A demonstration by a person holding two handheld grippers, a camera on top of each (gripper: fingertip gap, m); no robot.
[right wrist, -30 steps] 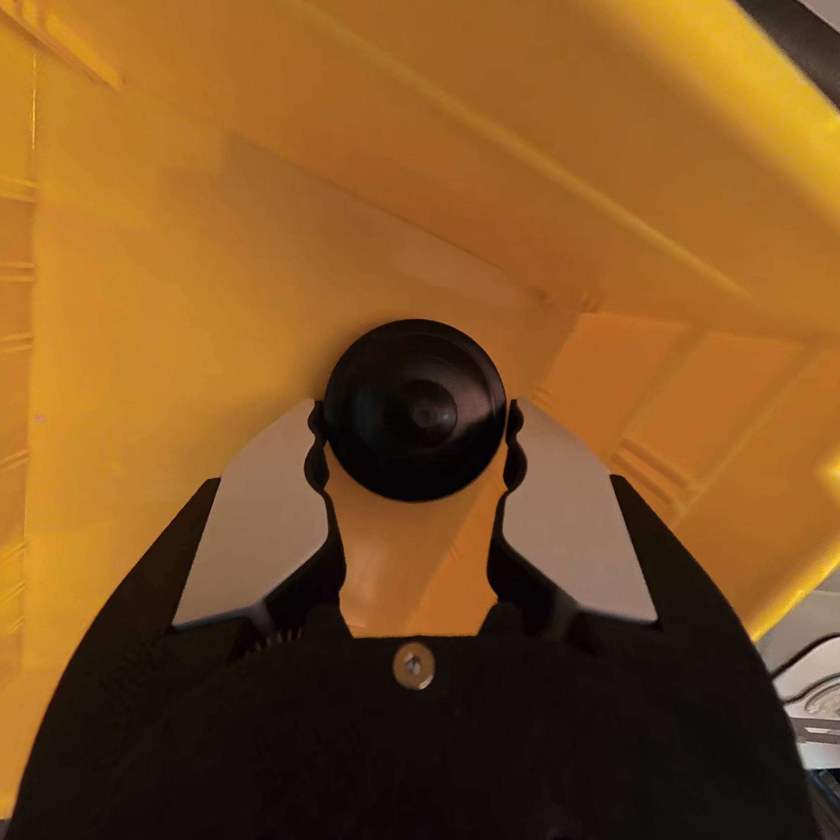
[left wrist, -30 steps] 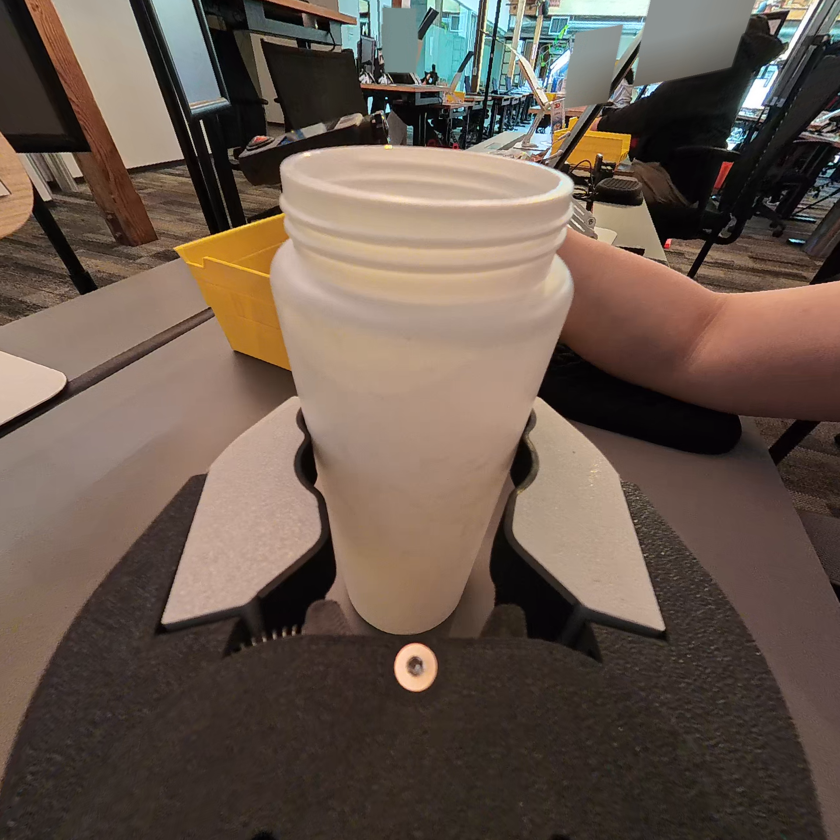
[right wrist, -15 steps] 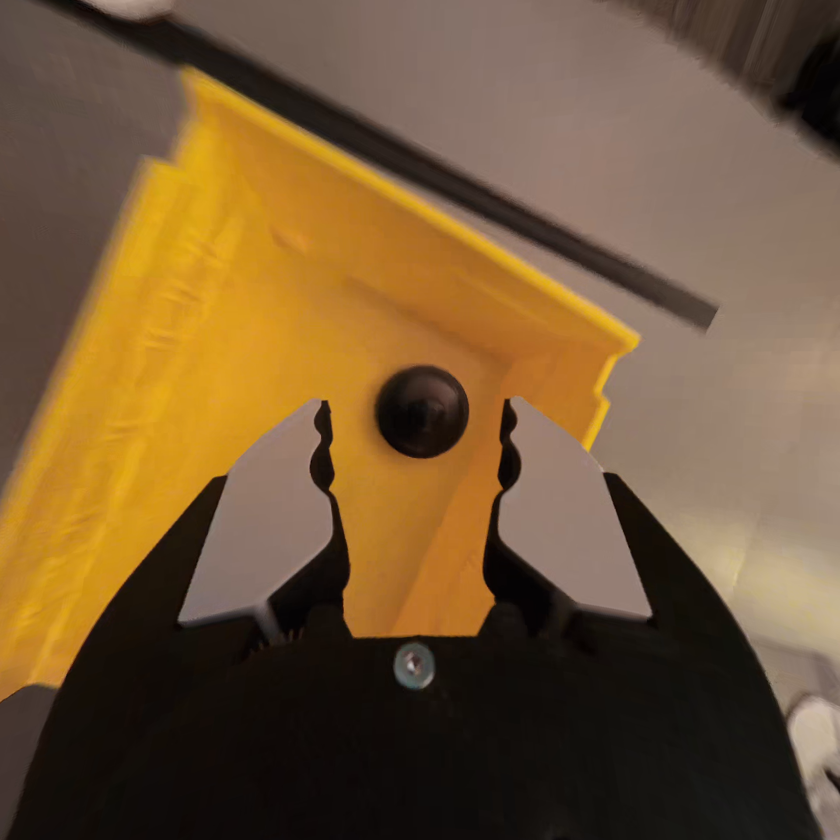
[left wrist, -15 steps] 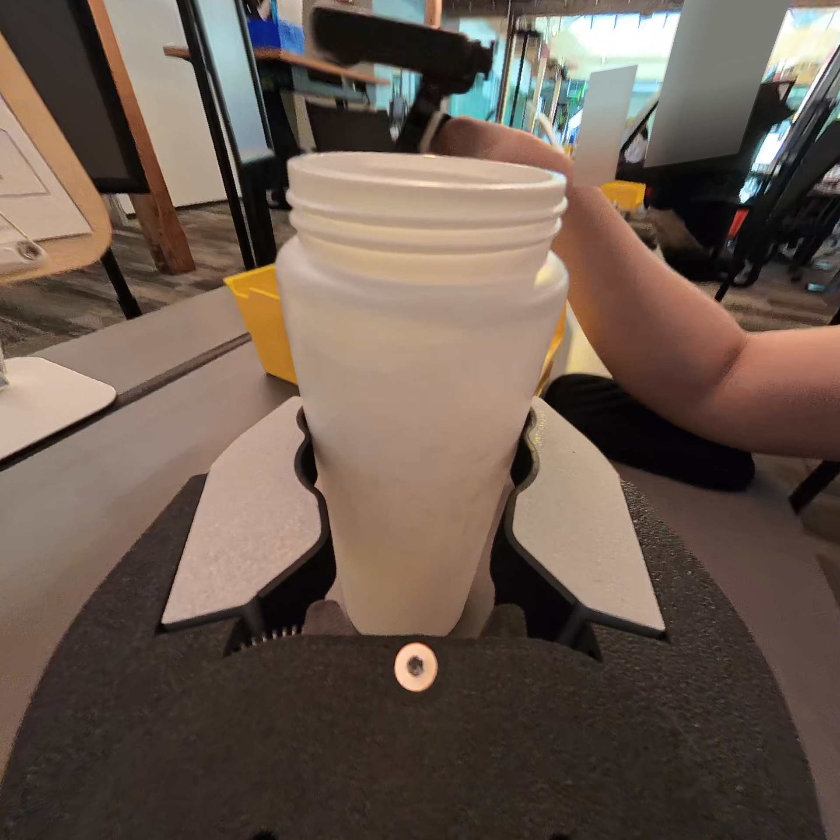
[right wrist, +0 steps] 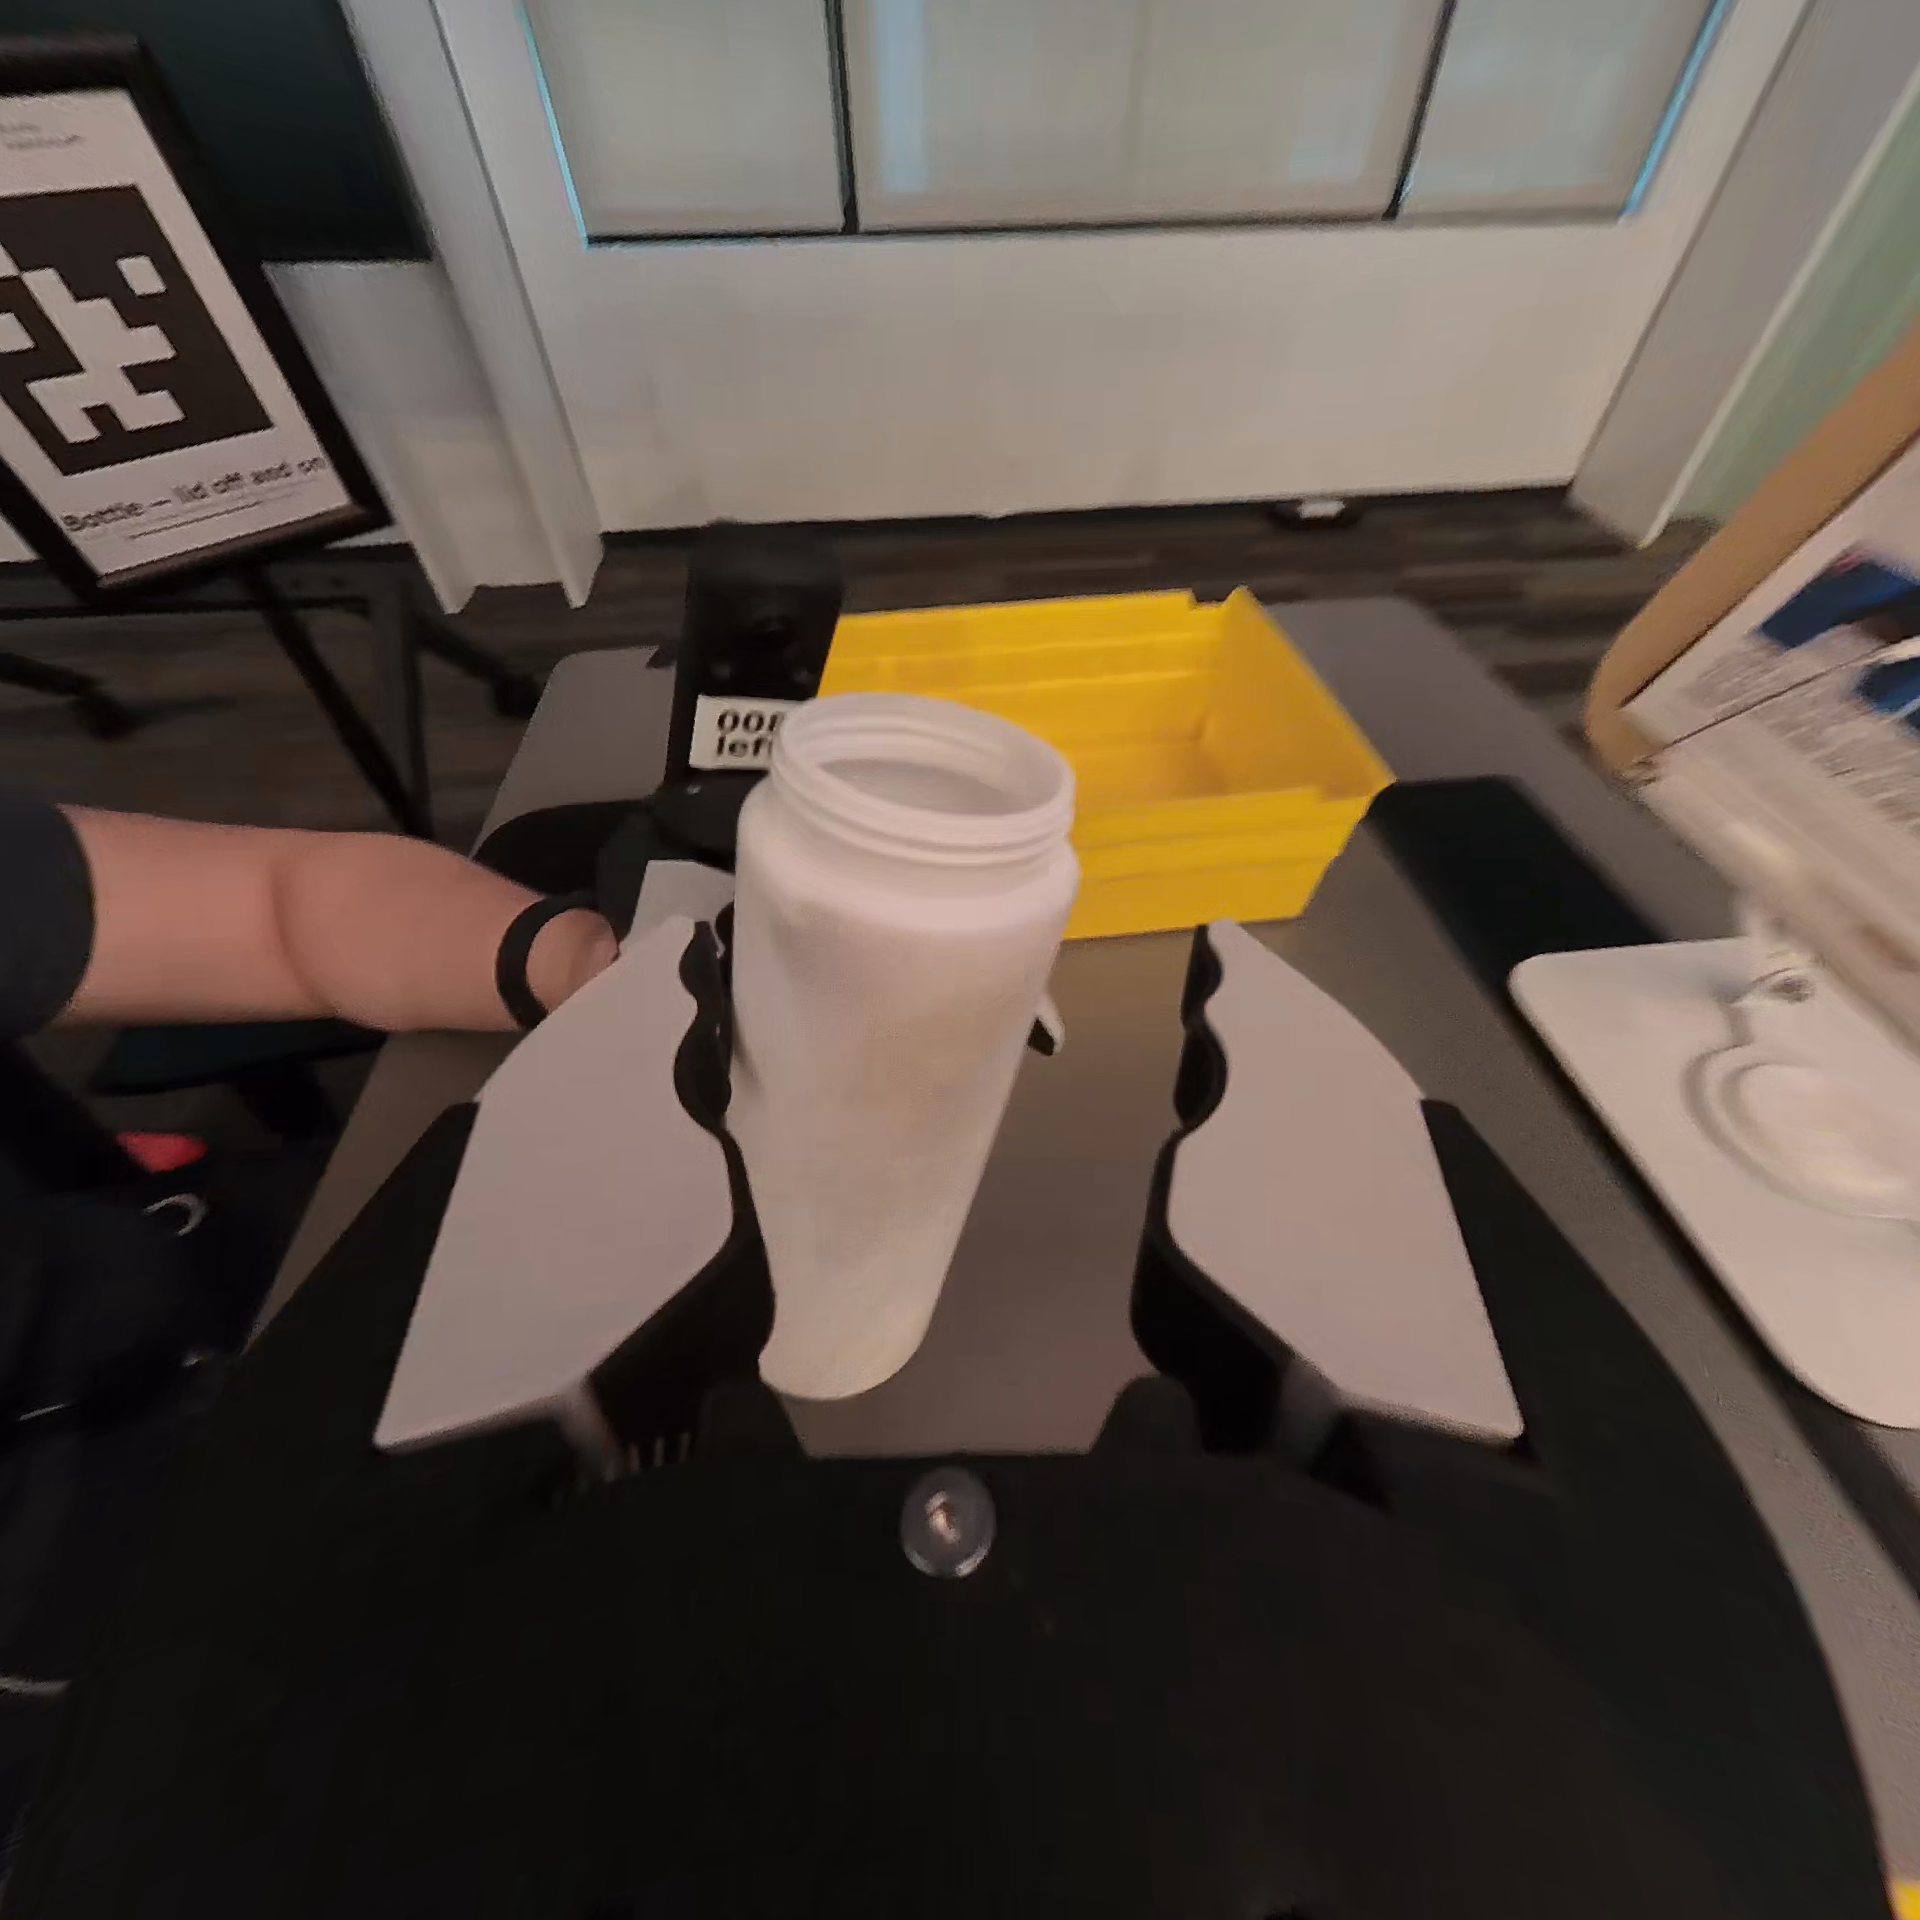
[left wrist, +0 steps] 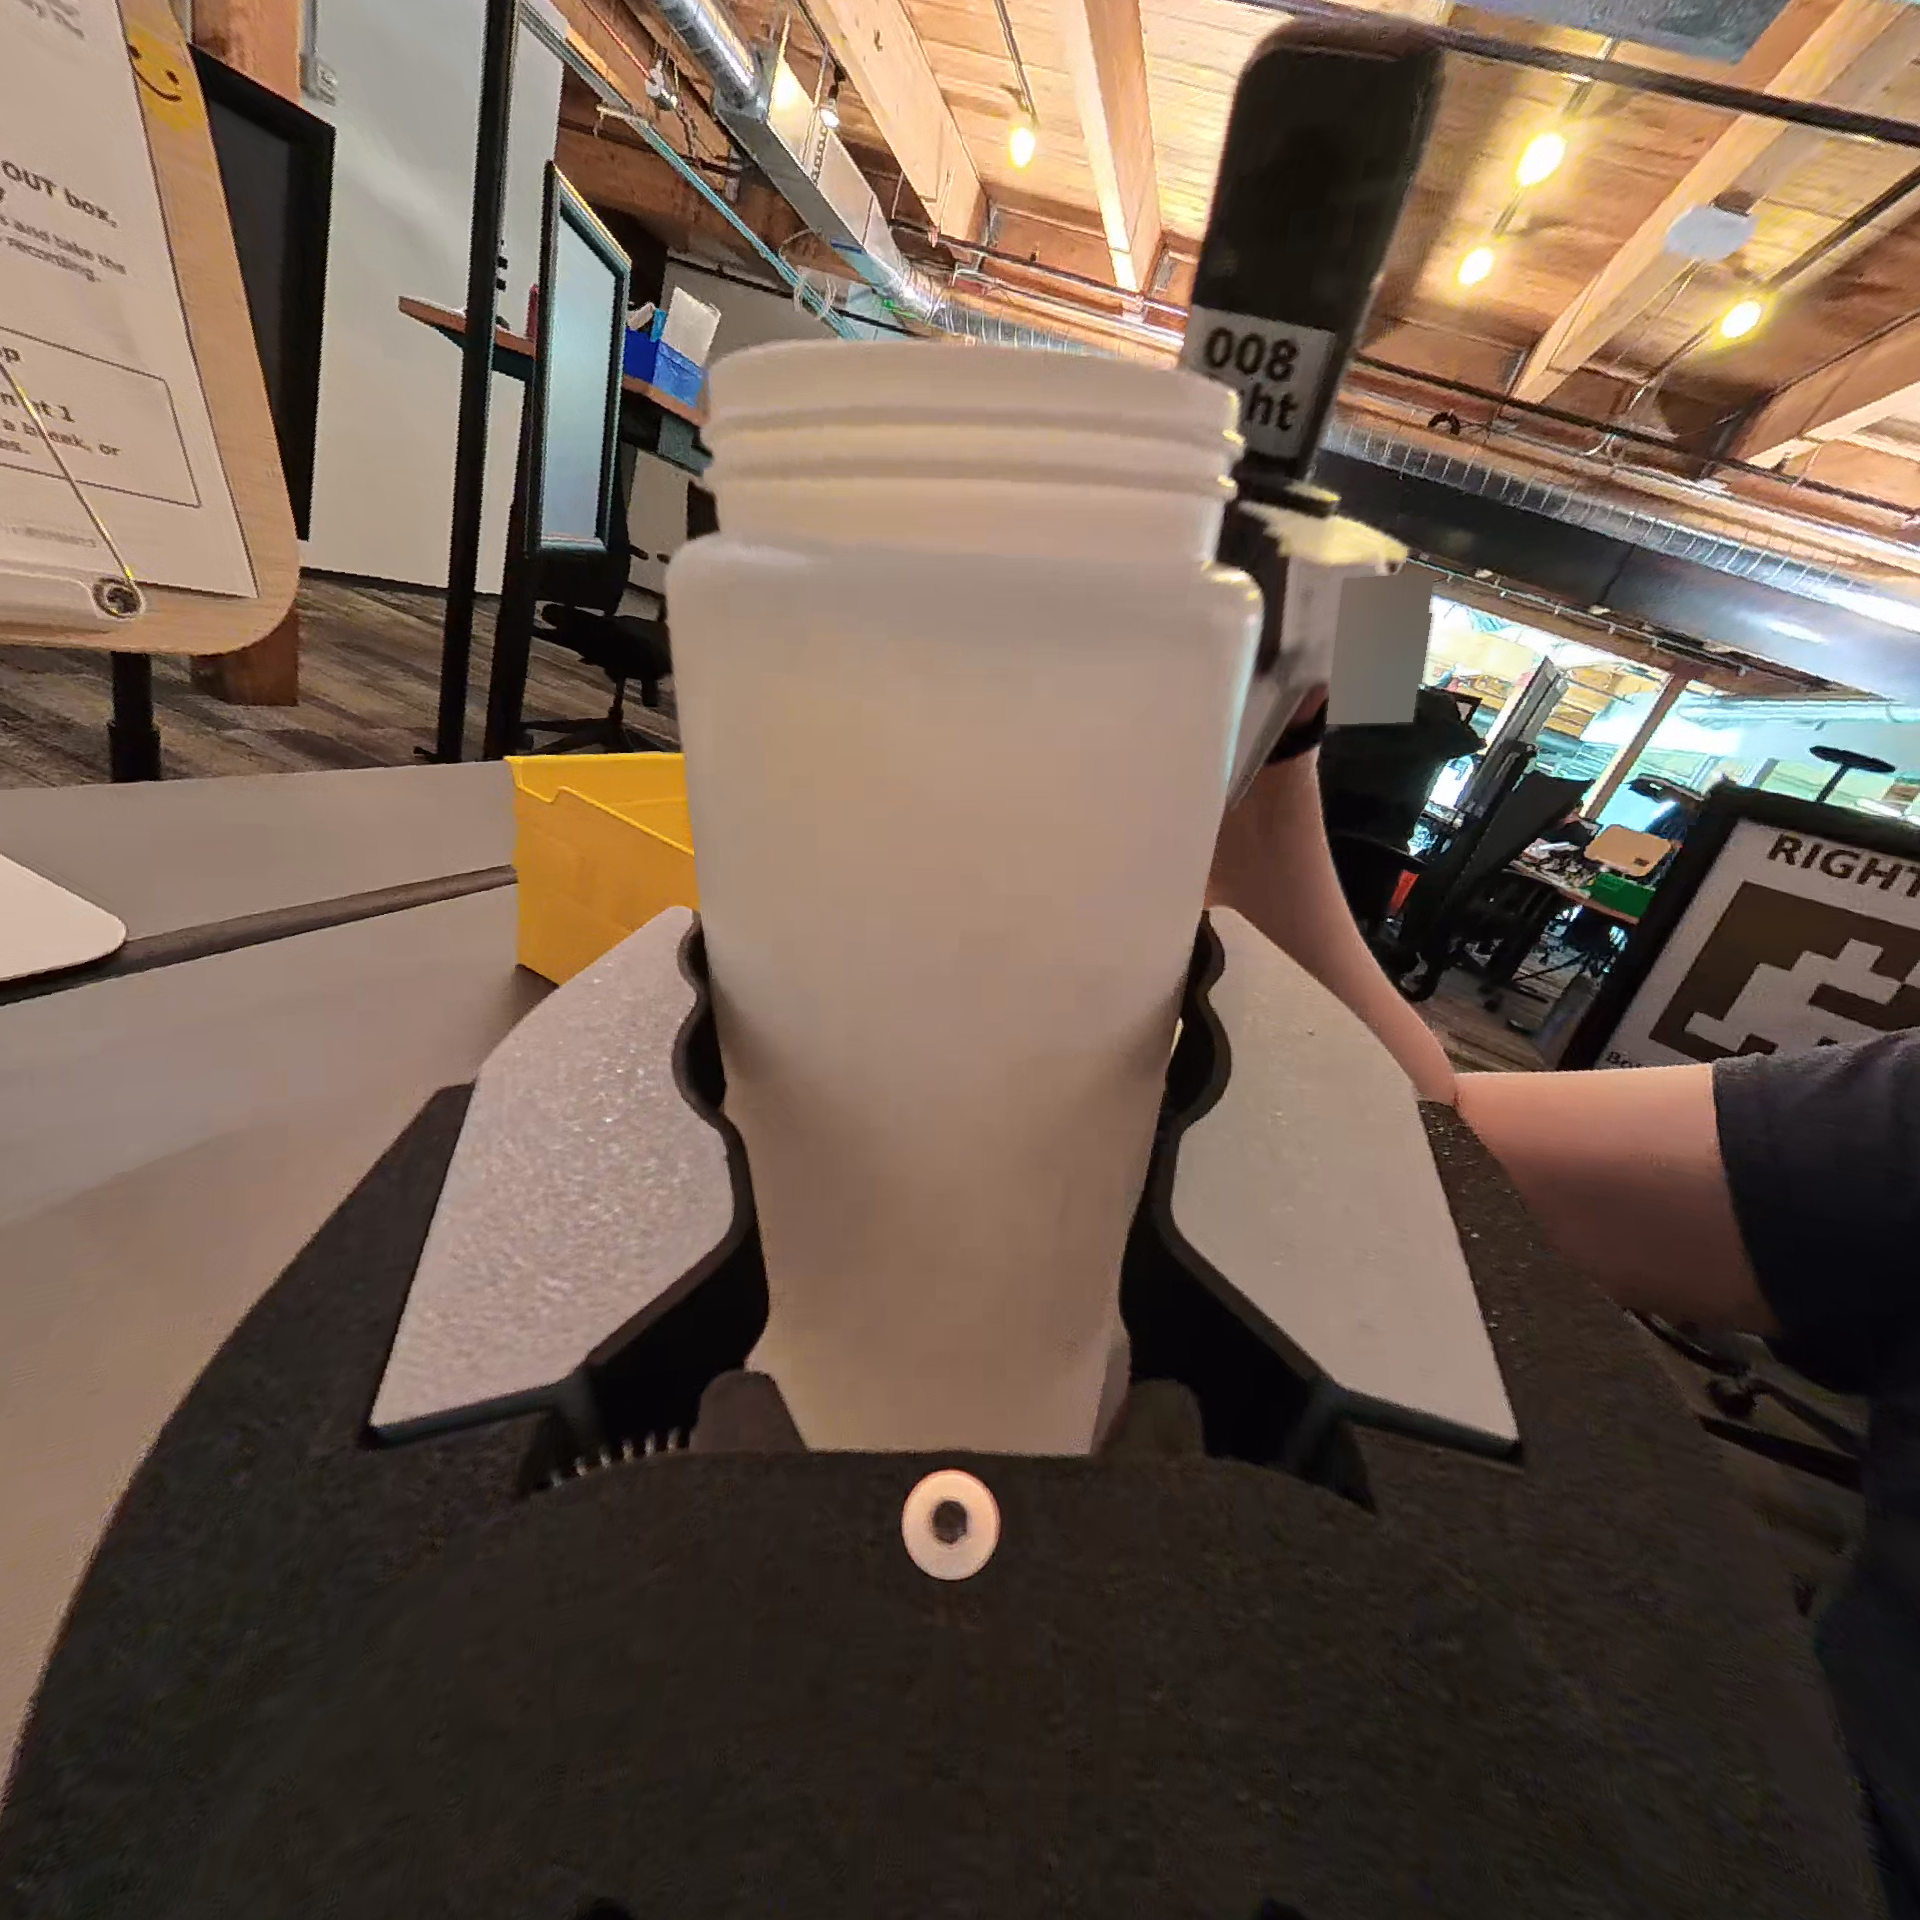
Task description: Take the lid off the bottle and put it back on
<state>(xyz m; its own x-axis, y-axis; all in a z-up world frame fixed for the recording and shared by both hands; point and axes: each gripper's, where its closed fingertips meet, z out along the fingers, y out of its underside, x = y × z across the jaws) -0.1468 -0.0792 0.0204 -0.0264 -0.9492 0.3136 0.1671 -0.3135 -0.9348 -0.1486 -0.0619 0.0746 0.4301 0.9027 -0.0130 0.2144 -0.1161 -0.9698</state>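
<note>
The left hand-held gripper (left wrist: 951, 1101) is seen pinching the bottle (left wrist: 951, 831) low on its body, one pad on each side; the bottle is held upright above the grey worktop (left wrist: 208, 1091), its threaded mouth uncapped. A yellow bin (right wrist: 1195, 748) lies just behind it, near the worktop's far edge. The right hand-held gripper (right wrist: 951, 1049) is held spread and empty, the bottle beside its left finger, bare worktop showing toward the right one. No lid is seen.
</note>
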